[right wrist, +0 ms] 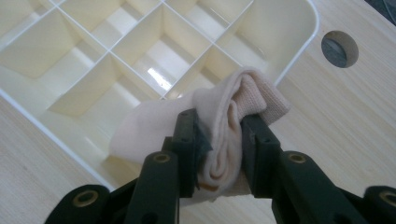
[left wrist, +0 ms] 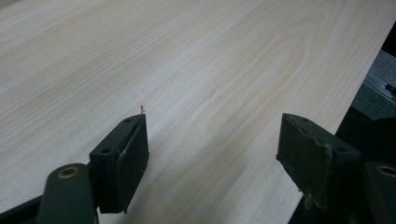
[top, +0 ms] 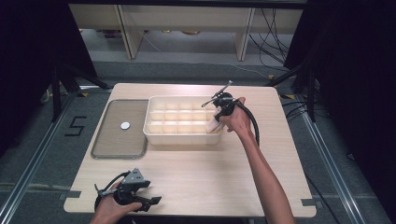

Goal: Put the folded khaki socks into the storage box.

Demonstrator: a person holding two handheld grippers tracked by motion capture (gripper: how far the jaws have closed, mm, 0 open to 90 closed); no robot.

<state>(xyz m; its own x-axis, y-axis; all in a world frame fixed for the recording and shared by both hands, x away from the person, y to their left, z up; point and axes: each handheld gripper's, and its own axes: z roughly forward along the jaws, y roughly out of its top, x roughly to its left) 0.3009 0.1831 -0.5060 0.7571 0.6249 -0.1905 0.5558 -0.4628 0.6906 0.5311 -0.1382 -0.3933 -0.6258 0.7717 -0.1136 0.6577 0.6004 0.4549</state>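
Right gripper view is showing the right gripper [right wrist: 219,140] squeezing a rolled, pale pink sock [right wrist: 224,116] between its two black jaws, which are pressed in close on the fabric. The sock is hanging over the near-corner compartment of the cream divided tray [right wrist: 140,60], close to its rounded corner, and I cannot tell whether it is touching the dividers. It looks soft and light, bulging around the jaws, so it is likely giving under the grip and unlikely to slip; the thick middle of the roll, where the jaws are biting now, seems the sensible place to hold it, since a loose edge could unroll.

From the high view, the person's right hand [top: 238,119] is reaching to the tray's right end on the wooden table [top: 196,172], with a shallow grey pan [top: 109,140] beside the tray holding a small white disc [top: 125,125]. The left gripper [top: 142,196] is resting near the table's front edge, its jaws spread wide apart over bare wood with nothing between them.
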